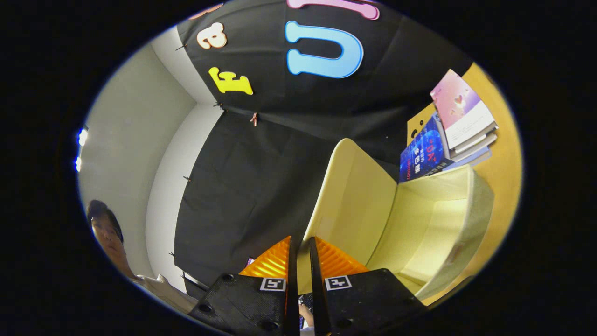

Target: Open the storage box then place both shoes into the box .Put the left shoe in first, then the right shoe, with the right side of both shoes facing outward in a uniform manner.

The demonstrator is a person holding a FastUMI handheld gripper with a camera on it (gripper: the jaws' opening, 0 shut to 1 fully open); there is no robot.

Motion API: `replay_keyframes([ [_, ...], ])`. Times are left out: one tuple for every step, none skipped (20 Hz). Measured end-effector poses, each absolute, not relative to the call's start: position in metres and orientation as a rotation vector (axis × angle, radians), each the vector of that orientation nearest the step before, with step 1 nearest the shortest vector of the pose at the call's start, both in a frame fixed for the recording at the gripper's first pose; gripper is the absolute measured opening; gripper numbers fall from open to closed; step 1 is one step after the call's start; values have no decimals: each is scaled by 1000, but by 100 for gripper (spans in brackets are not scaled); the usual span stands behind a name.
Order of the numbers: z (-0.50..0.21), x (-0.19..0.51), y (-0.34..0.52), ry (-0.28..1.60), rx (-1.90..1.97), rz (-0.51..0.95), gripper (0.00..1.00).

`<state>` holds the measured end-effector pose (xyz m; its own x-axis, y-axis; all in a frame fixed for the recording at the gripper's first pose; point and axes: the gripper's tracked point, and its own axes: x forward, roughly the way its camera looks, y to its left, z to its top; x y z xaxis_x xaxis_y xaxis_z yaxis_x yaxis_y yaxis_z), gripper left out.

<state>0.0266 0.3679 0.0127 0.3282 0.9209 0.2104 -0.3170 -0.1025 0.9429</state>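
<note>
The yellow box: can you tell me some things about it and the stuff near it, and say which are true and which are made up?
1. The storage box is open, its lid swung up. True.
2. A shoe lies inside the box. False: the inside that shows holds nothing.
3. Books are stacked beyond the box. True.
4. The gripper has its fingers spread wide. False: they are nearly together, with a thin gap.
5. The fingers squeeze a shoe. False: the lid's edge sits at the gap; whether they press it cannot be told.
</note>
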Motion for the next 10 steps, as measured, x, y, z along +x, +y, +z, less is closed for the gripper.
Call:
replay_keyframes([
  [20, 25, 379, 643, 1236, 1178, 16],
  [24, 26, 391, 647, 1228, 1183, 16],
  [30, 26, 402, 646, 1225, 1185, 16],
  [34, 28, 415, 644, 1223, 1181, 16],
  [41, 27, 428, 635, 1216, 1186, 16],
  [45, 28, 443, 621, 1206, 1183, 16],
  [48, 29, 455, 617, 1207, 1180, 16],
  [50, 31, 466, 616, 1210, 1174, 15],
  [50, 35, 480, 616, 1208, 1166, 16],
  [49, 36, 492, 620, 1201, 1156, 16],
])
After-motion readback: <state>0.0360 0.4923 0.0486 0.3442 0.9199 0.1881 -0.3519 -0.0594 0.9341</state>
